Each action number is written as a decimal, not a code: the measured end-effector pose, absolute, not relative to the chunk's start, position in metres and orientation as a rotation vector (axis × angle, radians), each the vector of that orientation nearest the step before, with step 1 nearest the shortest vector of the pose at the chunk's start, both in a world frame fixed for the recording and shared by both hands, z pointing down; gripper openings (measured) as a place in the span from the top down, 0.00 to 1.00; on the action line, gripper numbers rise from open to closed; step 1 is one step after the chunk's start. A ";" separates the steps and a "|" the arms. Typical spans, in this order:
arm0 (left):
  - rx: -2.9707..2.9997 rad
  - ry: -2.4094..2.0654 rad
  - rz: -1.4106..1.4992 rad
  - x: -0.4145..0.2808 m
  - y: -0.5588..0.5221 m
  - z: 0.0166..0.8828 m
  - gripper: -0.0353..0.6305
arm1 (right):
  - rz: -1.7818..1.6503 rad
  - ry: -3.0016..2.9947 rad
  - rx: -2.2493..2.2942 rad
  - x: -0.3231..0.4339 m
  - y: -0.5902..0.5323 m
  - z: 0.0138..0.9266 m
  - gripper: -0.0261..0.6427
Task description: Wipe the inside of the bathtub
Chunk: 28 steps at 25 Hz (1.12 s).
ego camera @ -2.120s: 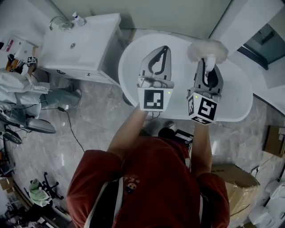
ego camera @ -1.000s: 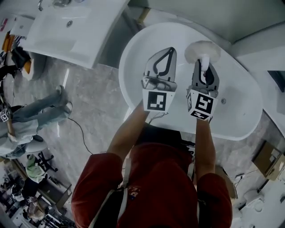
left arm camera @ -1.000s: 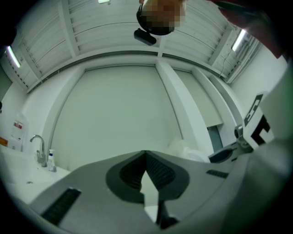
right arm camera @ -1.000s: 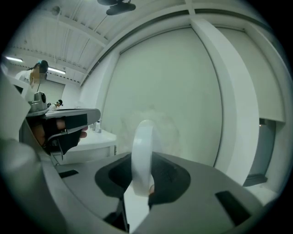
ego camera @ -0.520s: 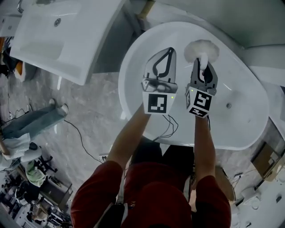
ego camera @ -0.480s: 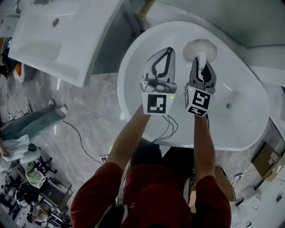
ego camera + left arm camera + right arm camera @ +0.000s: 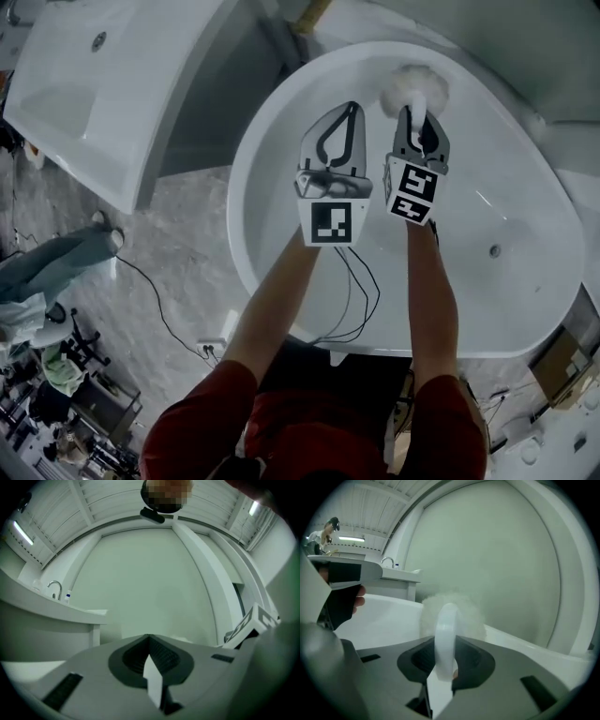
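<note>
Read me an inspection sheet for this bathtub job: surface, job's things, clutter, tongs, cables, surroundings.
Surface: white bathtub, inside bare except the drain; no dirt visible.
Job's things: fluffy white brush, head at the tub's far wall; contact cannot be told.
Clutter: nothing seen in the tub.
Tongs: left tongs shut and empty over the tub; right tongs shut on the brush's handle.
Cables: black cables loop over the tub's near side.
Surroundings: white basin at left, cardboard box at lower right, floor clutter at lower left.
</note>
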<state>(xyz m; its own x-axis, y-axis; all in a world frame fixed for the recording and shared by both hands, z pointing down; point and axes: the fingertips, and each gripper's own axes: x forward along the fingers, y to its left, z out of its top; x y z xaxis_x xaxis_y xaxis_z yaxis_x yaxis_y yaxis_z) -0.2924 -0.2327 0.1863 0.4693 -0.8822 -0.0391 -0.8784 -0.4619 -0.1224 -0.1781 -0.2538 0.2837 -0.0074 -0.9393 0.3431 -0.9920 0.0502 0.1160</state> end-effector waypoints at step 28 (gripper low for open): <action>-2.613 1.582 -0.124 -0.177 -0.204 0.260 0.92 | 0.219 -1.930 1.998 -0.037 -0.268 0.358 0.82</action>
